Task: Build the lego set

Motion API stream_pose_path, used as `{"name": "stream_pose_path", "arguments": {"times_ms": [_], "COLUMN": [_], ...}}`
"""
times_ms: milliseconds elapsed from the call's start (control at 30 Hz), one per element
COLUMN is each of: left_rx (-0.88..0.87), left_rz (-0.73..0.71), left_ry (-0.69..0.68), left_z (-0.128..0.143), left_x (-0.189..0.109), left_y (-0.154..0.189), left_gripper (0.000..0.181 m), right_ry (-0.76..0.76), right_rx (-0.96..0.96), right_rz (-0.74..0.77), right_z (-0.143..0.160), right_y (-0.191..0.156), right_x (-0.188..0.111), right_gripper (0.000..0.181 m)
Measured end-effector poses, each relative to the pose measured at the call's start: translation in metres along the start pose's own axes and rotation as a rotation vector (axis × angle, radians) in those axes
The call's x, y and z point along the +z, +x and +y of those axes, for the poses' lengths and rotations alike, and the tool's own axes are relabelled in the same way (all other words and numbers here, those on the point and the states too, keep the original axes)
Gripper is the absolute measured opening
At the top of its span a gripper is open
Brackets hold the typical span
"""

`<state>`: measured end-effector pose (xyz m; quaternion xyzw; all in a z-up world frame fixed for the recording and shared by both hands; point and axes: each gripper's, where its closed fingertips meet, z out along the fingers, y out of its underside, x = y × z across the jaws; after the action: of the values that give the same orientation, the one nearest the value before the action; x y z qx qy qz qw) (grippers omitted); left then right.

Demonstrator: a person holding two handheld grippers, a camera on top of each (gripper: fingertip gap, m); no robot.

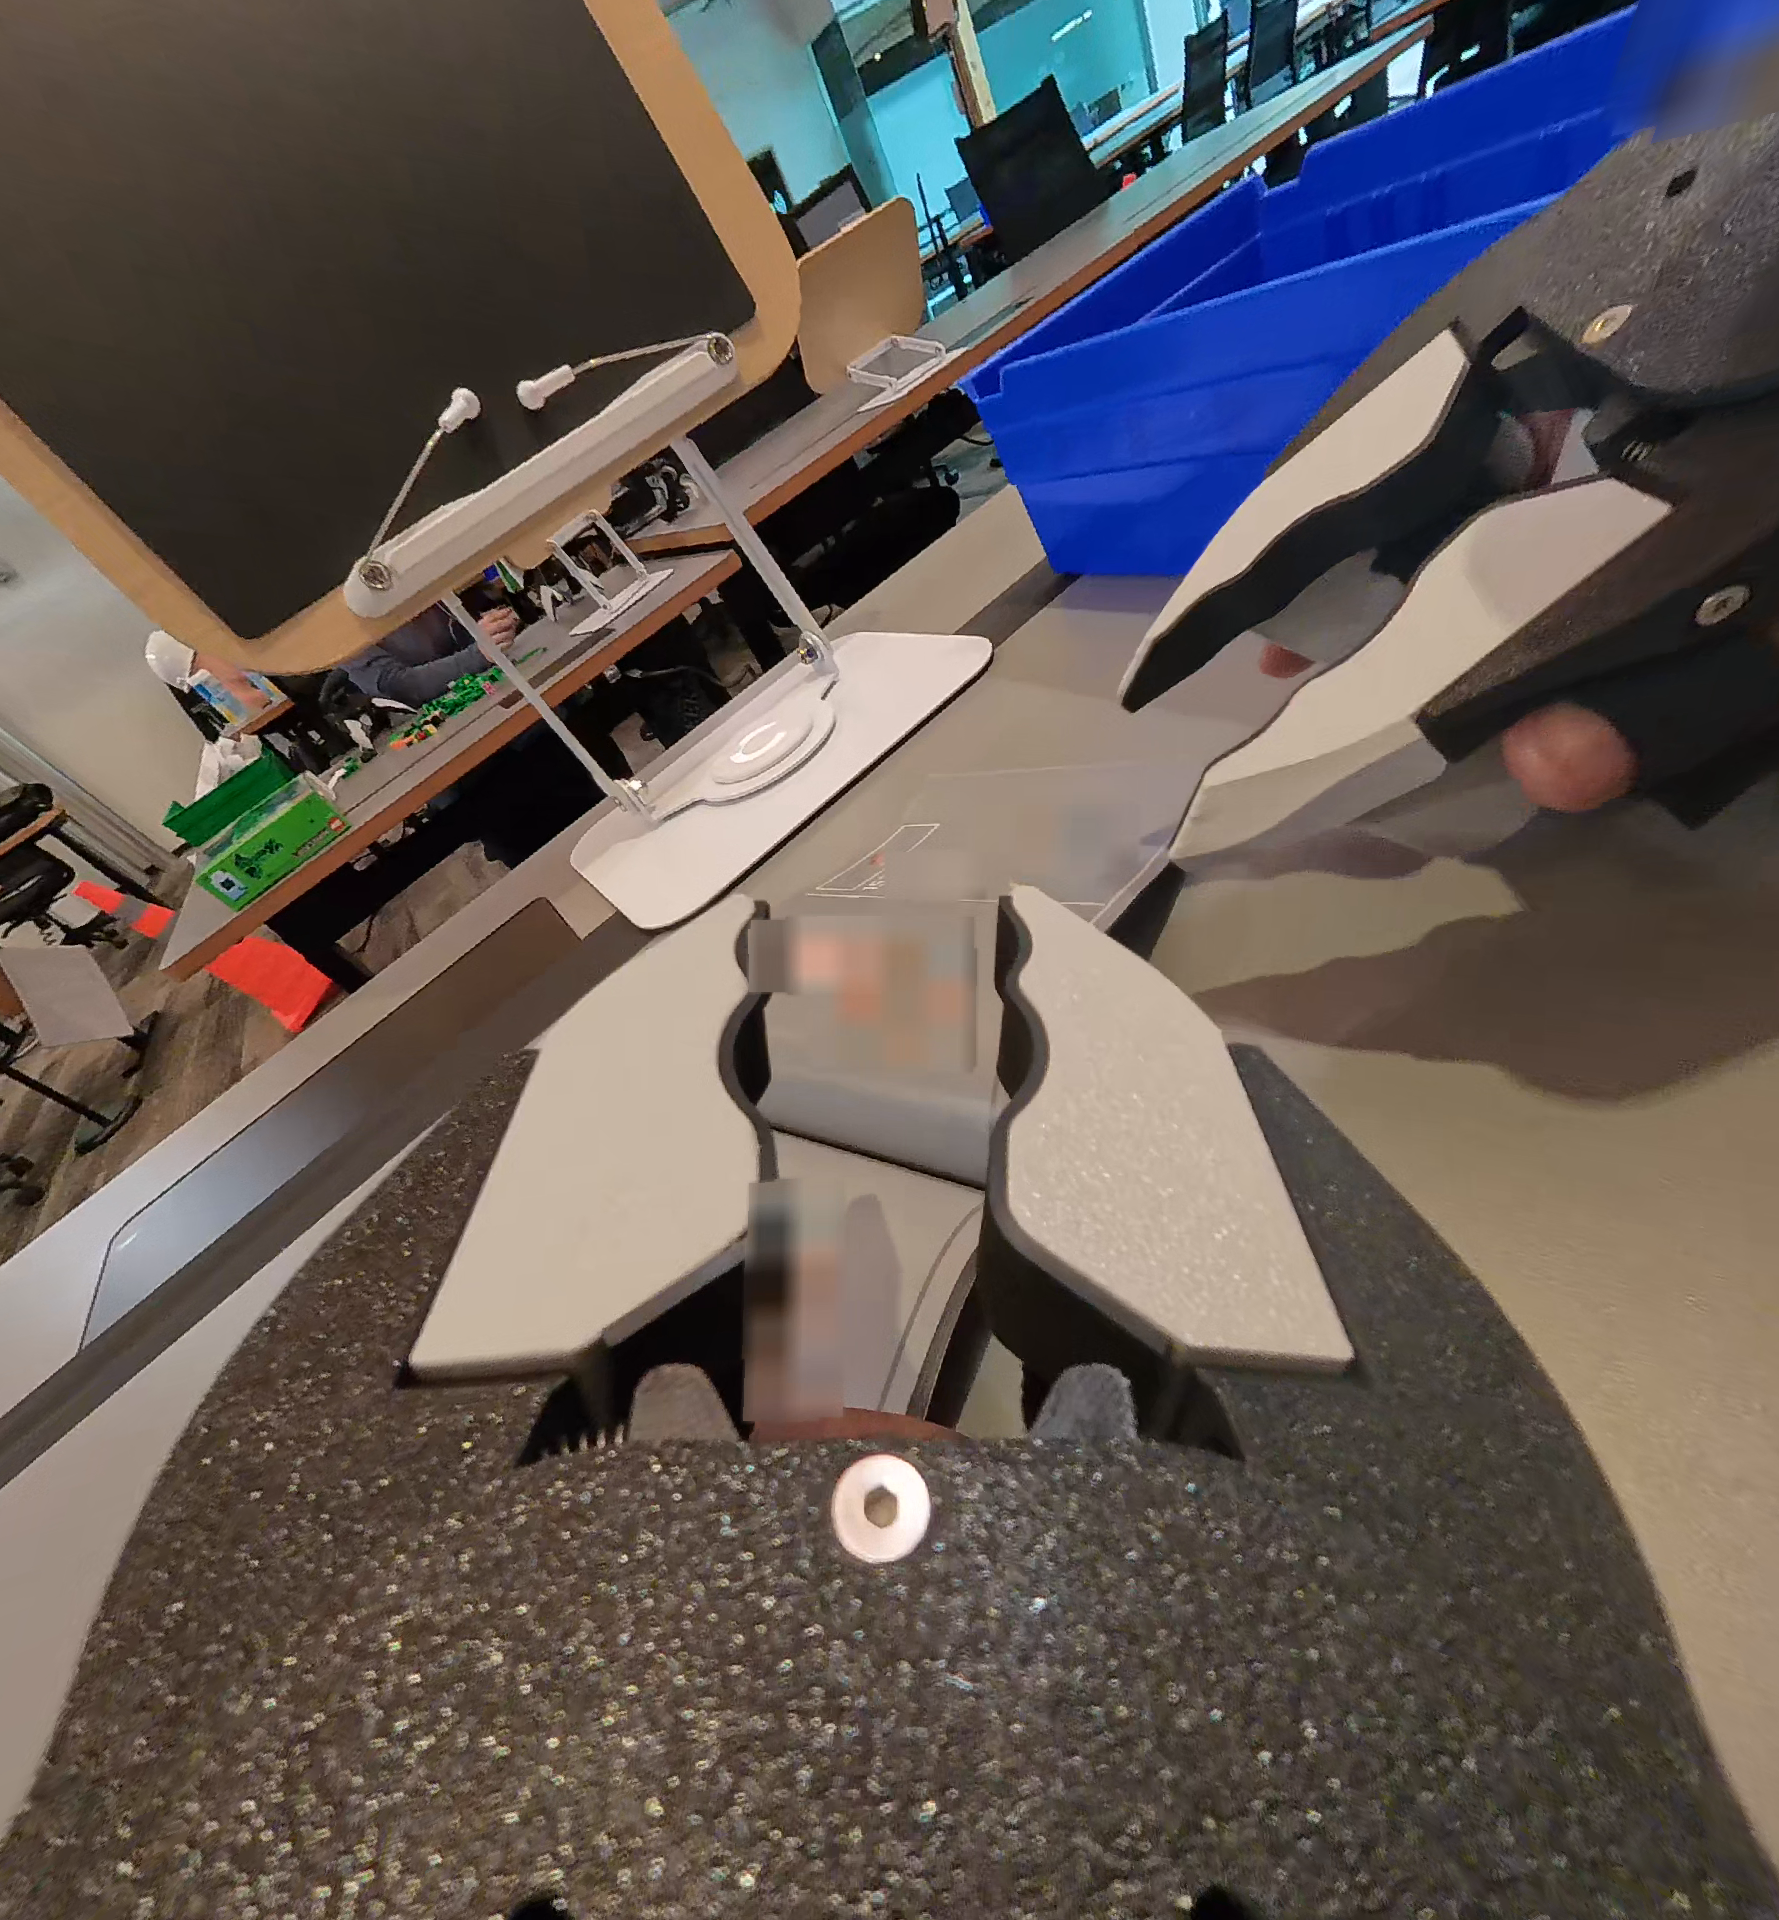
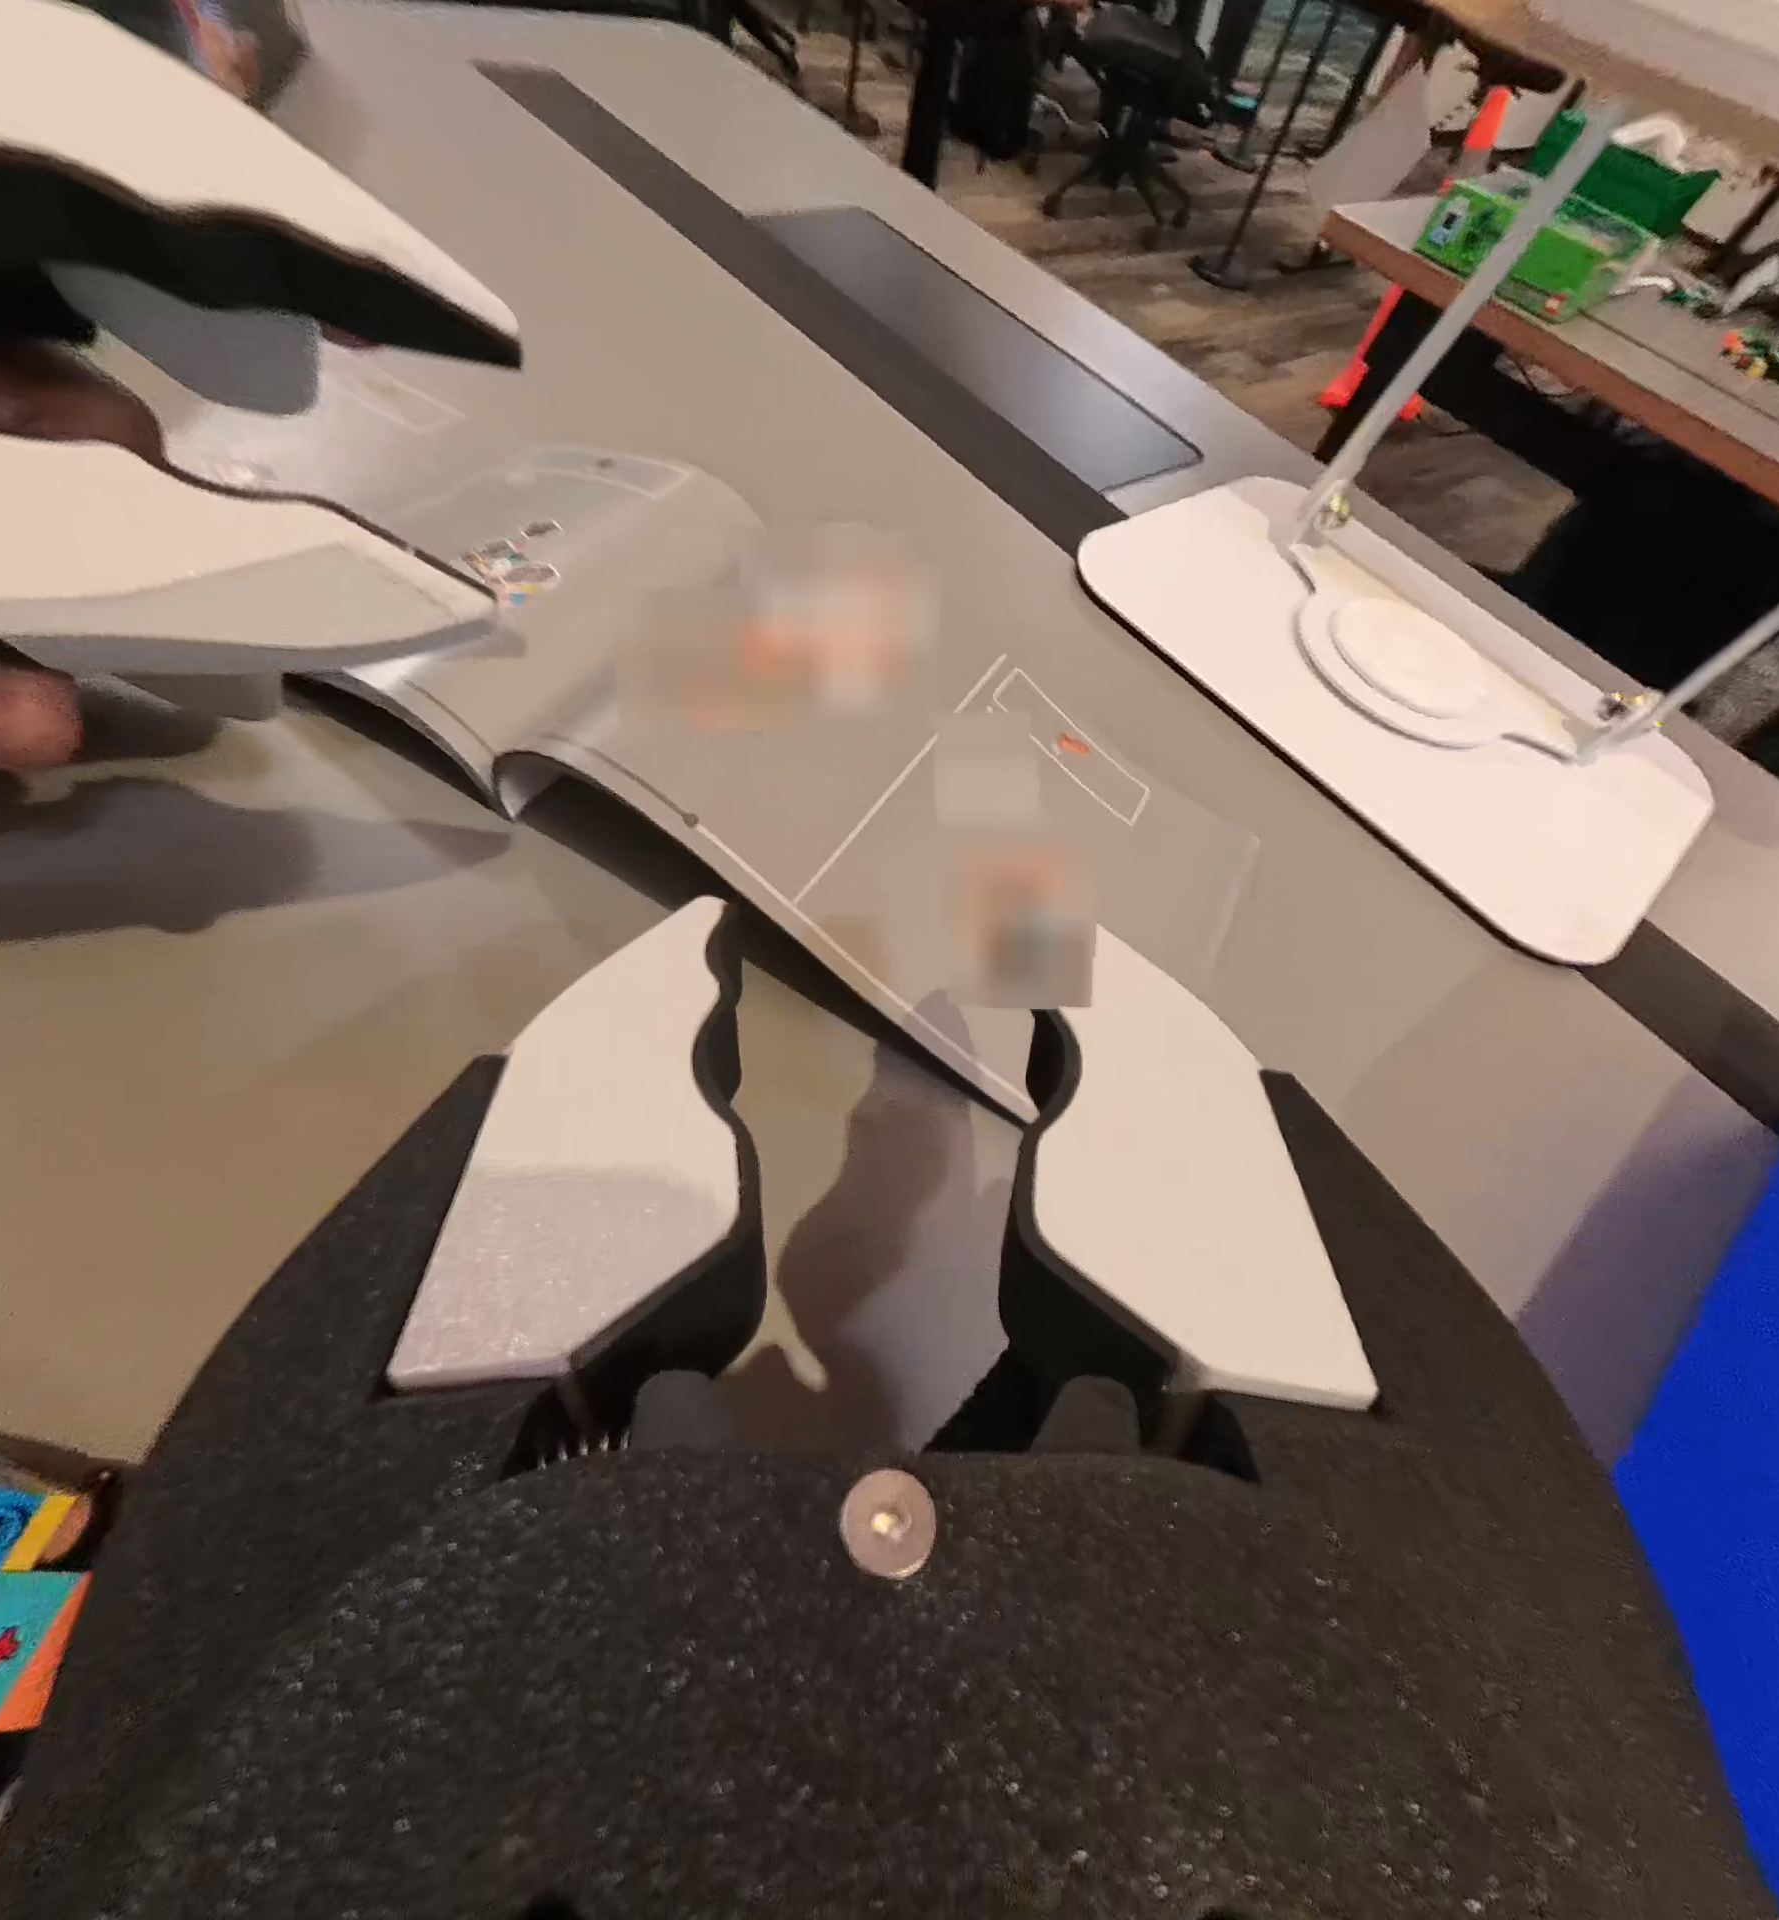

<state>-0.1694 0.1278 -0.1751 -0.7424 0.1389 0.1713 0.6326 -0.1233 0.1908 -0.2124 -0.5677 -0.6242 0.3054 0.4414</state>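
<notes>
One open grey instruction booklet [image 2: 760, 665] is being flanked on the grey surface [image 2: 241, 1091] by two grippers, left gripper [image 1: 880, 935] at 9 o'clock, right gripper [image 2: 890, 966] at 6 o'clock, jaws spread, gripping nothing.

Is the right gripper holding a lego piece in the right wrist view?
No. The right gripper has its jaws spread with nothing between them, only the open instruction booklet and grey table beyond.

No writing can be read anywhere; the booklet [image 2: 864, 831] is blurred.
</notes>
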Motion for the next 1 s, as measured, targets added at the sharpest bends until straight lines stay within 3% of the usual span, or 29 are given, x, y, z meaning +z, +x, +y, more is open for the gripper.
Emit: {"name": "stream_pose_path", "arguments": {"times_ms": [333,700,1000], "left_rx": [-0.02,-0.011,0.044], "left_rz": [0.074,0.1,0.086], "left_ry": [-0.045,-0.037,-0.083], "left_z": [-0.002,-0.009,-0.003], "left_x": [-0.004,-0.008,-0.013], "left_y": [0.001,0.003,-0.015], "left_gripper": [0.037,0.037,0.037], "right_ry": [-0.194,-0.368,-0.369], "right_rx": [0.084,-0.033,-0.072], "right_rz": [-0.088,-0.134,-0.181], "right_z": [0.02,0.025,0.018], "right_y": [-0.006,-0.027,-0.049], "right_x": [0.012,0.032,0.036], "right_gripper": [0.059,0.057,0.057]}}
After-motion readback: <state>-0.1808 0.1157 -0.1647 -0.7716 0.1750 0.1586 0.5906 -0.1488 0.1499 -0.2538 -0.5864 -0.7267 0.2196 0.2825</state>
